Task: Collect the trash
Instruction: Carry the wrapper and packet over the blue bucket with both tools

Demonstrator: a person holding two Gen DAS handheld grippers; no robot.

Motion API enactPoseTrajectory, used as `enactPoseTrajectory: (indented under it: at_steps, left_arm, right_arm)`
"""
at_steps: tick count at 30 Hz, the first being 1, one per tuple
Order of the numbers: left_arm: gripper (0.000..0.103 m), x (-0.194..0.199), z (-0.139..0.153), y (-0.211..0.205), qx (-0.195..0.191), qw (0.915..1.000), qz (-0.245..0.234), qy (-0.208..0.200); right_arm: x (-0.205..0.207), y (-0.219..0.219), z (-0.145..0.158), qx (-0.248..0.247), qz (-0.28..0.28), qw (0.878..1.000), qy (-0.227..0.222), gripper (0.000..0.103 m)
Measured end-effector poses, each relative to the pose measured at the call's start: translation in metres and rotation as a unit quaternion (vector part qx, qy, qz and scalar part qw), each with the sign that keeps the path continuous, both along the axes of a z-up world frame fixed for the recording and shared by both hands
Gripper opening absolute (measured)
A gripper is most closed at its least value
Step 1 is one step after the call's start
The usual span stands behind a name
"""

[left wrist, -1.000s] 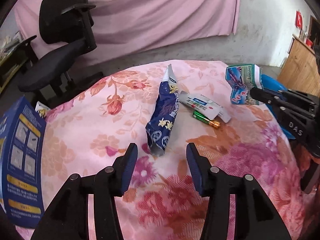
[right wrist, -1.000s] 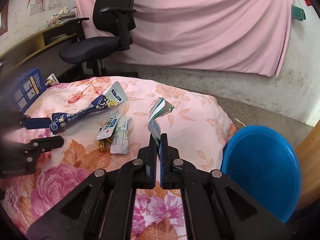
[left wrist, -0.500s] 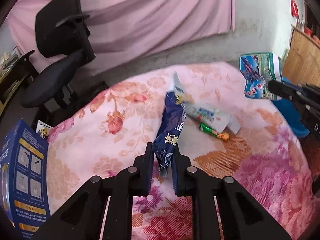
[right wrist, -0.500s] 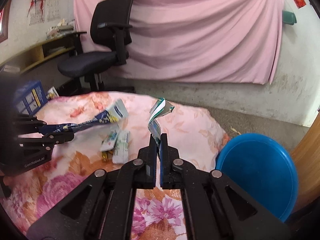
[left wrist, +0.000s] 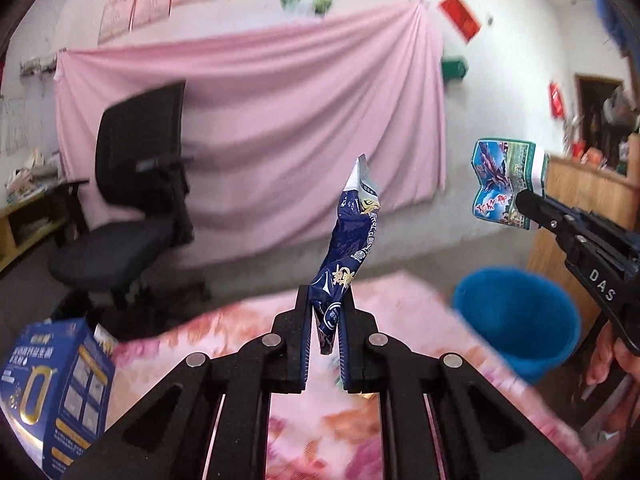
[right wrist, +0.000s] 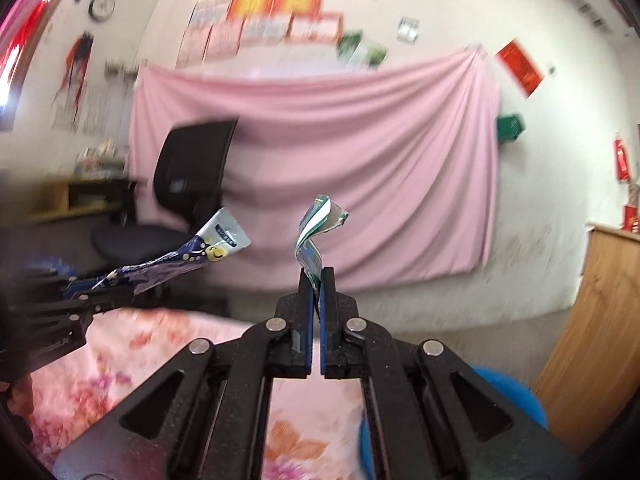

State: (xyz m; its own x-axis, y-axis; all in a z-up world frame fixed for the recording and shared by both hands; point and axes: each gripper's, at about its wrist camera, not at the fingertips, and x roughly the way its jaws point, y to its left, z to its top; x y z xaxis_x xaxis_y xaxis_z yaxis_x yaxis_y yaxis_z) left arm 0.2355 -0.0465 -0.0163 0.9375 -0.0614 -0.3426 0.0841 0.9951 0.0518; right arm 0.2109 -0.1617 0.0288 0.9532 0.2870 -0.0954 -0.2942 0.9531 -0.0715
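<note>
A second ago my left tool (left wrist: 325, 322) stood wide over the dark blue wrapper (left wrist: 347, 258) lying on the floral desk (left wrist: 408, 320); now it is clamped on the wrapper's lower end, lifted clear above the cloth. My right tool (right wrist: 316, 284) stays pinched on the green-and-white packet (right wrist: 314, 236), also raised. The left view alone shows the blue box (left wrist: 56, 384) at the desk's left edge and the blue bin (left wrist: 520, 312) whole off the right edge; the right view catches only the bin's rim.
</note>
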Motion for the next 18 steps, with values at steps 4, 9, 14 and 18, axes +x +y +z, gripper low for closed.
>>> enactPoseTrajectory:
  at_steps: [4,9,14,18]
  left_arm:
    - [0.009,-0.008,0.027,-0.022,-0.008,0.9983,-0.021,-0.054]
    - [0.01,-0.002,0.053,-0.064,-0.019,0.9942,-0.061,-0.087]
    - [0.01,0.007,0.059,-0.107,-0.031,0.9889,-0.113,-0.092]
    - [0.01,0.016,0.058,-0.138,-0.03,0.9841,-0.147,-0.095]
  right_arm:
    - [-0.015,-0.024,0.012,0.031,-0.028,0.998,-0.051,0.03]
    - [-0.029,-0.051,0.018,0.04,-0.065,0.993,-0.088,0.03]
    - [-0.036,-0.083,0.023,0.066,-0.086,0.99,-0.091,0.03]
    - [-0.037,-0.109,0.02,0.074,-0.114,0.987,-0.085,0.03]
